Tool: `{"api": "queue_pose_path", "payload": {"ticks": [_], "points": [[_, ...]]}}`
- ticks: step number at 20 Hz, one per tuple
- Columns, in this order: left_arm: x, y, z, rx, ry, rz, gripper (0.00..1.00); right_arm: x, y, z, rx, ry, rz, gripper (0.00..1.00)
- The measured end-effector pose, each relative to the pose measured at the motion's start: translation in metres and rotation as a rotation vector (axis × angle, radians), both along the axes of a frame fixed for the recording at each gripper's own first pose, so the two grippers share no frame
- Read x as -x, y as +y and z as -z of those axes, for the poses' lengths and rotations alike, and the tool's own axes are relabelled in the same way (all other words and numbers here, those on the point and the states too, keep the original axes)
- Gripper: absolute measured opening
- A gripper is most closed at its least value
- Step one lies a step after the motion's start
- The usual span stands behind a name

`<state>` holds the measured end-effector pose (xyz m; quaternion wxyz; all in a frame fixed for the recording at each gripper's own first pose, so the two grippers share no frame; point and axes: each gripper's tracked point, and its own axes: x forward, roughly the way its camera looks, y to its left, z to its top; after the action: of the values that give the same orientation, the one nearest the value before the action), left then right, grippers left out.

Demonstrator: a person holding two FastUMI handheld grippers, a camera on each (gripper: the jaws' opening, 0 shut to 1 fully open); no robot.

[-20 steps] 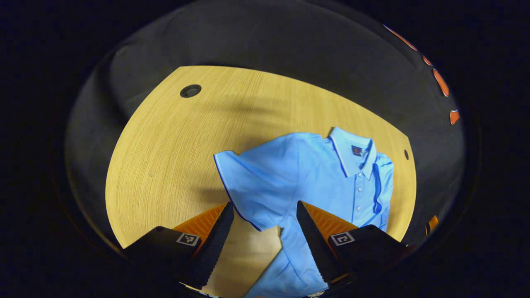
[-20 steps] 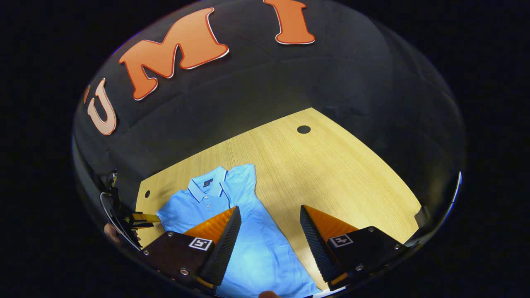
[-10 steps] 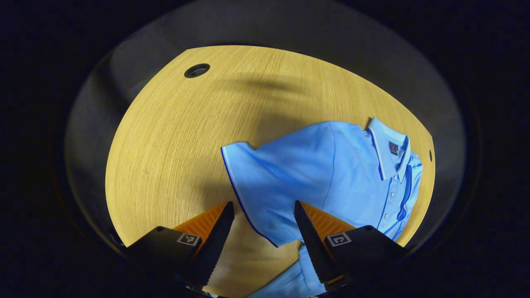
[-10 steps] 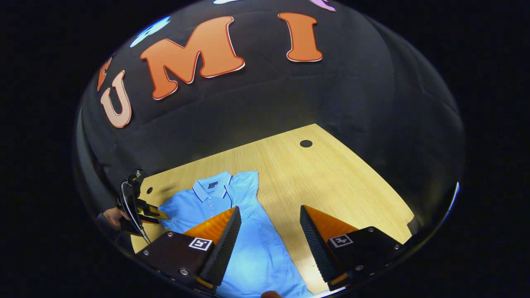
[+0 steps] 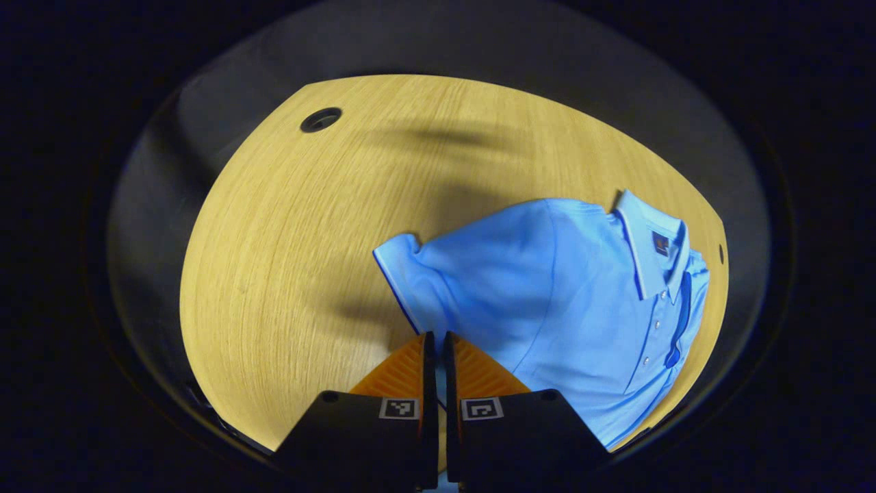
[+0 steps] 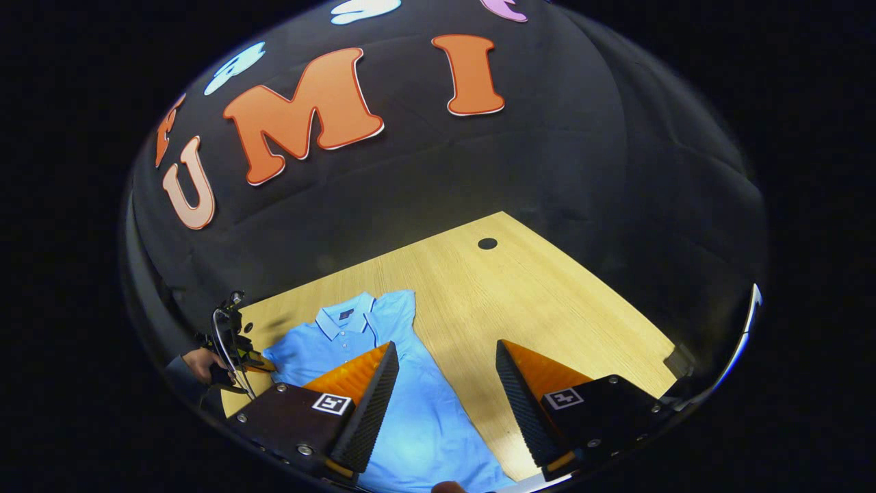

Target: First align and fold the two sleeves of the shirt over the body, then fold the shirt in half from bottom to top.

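Wood-grain tabletop (image 5: 287, 226) of pale yellow fills the left half of the left gripper view, with a small round dark hole (image 5: 320, 119) at its upper left. At the bottom centre of that view the left gripper (image 5: 435, 342) has its two fingers drawn almost together, leaving only a thin slit, and a strip of blue cloth shows in that slit; they appear to pinch the lower edge of the near sleeve (image 5: 410, 274), which bunches just above the tips. To the right of the sleeve the light blue short-sleeved polo shirt (image 5: 568, 301) lies spread on the table, its collar (image 5: 653, 246) with dark trim at the right of the frame and a row of small buttons (image 5: 655, 325) running down below it. In the right gripper view, a hand (image 6: 204, 363) at the lower left edge holds the other gripper (image 6: 236, 346) at the shirt's left side. Right of it the same shirt (image 6: 410, 424) lies flat on the table (image 6: 547, 301), collar (image 6: 345, 318) toward the top, body running down to the bottom edge. The right gripper (image 6: 445, 370) stands wide apart above it, one finger over the cloth, the other over bare wood, holding nothing. A second round hole (image 6: 487, 243) sits upper right of the shirt.
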<state>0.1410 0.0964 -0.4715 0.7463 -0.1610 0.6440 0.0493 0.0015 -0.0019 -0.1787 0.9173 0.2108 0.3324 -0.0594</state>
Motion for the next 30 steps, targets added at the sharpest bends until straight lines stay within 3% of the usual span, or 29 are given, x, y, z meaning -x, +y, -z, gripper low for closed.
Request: {"api": "queue_pose_path", "payload": {"ticks": [7,12,14,16,17,18,22,30], "points": [[-0.028,-0.040,-0.041,0.057,-0.156,0.145,0.08,0.015,0.006,0.005,0.020,0.021,-0.016,0.87],[-0.044,-0.082,-0.060,0.107,-0.206,0.250,0.09,0.018,0.014,0.006,0.024,0.023,-0.025,0.87],[-0.048,-0.105,-0.065,0.149,-0.229,0.286,0.09,0.021,0.016,0.007,0.031,0.027,-0.030,0.87],[-0.048,-0.137,-0.077,0.250,-0.250,0.337,0.14,0.026,0.018,0.008,0.024,0.031,-0.035,0.87],[-0.045,-0.151,-0.084,0.293,-0.260,0.358,0.23,0.028,0.019,0.008,0.019,0.031,-0.038,0.87],[-0.043,-0.163,-0.093,0.329,-0.283,0.377,0.27,0.030,0.019,0.008,0.014,0.030,-0.042,0.87],[-0.016,-0.164,-0.114,0.274,-0.351,0.447,1.00,0.043,0.017,0.008,0.013,0.020,-0.070,0.87],[0.082,-0.127,-0.146,0.168,-0.384,0.411,1.00,0.100,0.026,0.041,-0.004,0.071,-0.218,0.88]]}}
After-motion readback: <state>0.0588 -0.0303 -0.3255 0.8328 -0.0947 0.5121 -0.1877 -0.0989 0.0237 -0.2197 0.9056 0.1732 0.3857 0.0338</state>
